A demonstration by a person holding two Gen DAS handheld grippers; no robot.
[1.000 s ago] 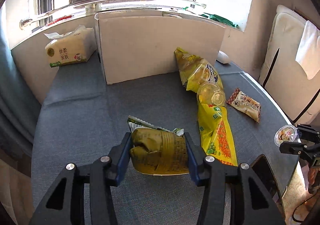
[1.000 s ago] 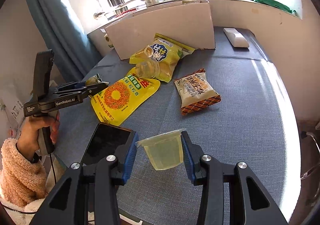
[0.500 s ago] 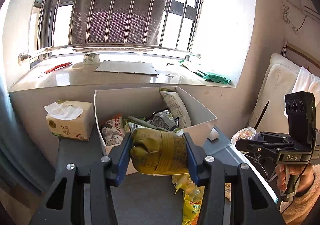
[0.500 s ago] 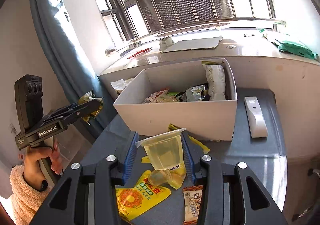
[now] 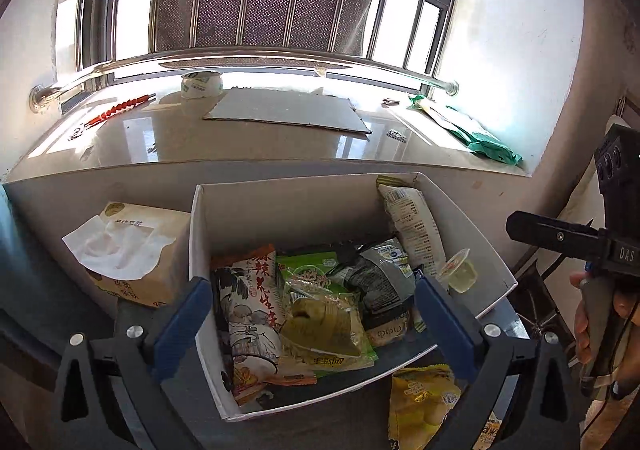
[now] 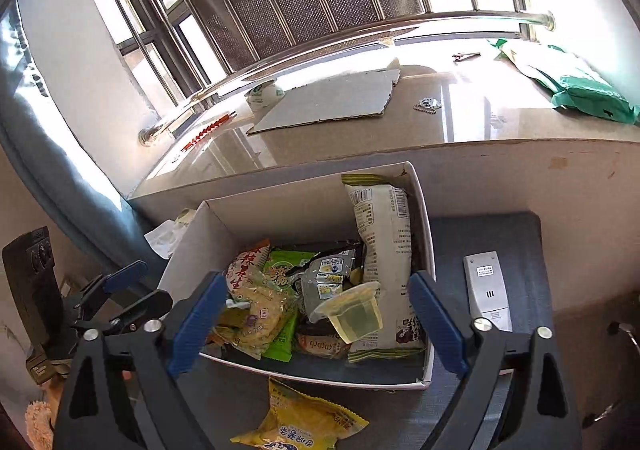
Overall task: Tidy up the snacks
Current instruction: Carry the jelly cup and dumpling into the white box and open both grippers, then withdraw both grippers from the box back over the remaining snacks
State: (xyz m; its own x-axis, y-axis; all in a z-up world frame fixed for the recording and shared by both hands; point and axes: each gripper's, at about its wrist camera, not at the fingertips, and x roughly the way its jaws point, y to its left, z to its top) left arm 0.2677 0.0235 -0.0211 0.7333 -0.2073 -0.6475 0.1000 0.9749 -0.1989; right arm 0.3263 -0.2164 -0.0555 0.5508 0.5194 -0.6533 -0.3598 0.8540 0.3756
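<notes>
A white cardboard box (image 5: 320,201) (image 6: 424,234) on the blue table holds several snack packs. My left gripper (image 5: 312,314) is open above the box's near left part. The olive-green snack bag (image 5: 324,330) lies loose among the packs below it. My right gripper (image 6: 316,310) is open above the box. The clear jelly cup (image 6: 352,314) lies tilted on the packs between its fingers, touching neither pad; it also shows in the left wrist view (image 5: 460,270) by the box's right wall.
A tissue pack (image 5: 132,250) stands left of the box. A white remote (image 6: 486,290) lies right of it. A yellow snack bag (image 6: 300,422) (image 5: 424,402) lies on the table in front of the box. The window sill (image 5: 280,137) runs behind.
Both grippers moved over the box and opened. The olive-green bag dropped from the left gripper and the jelly cup from the right; both now lie in the box.
</notes>
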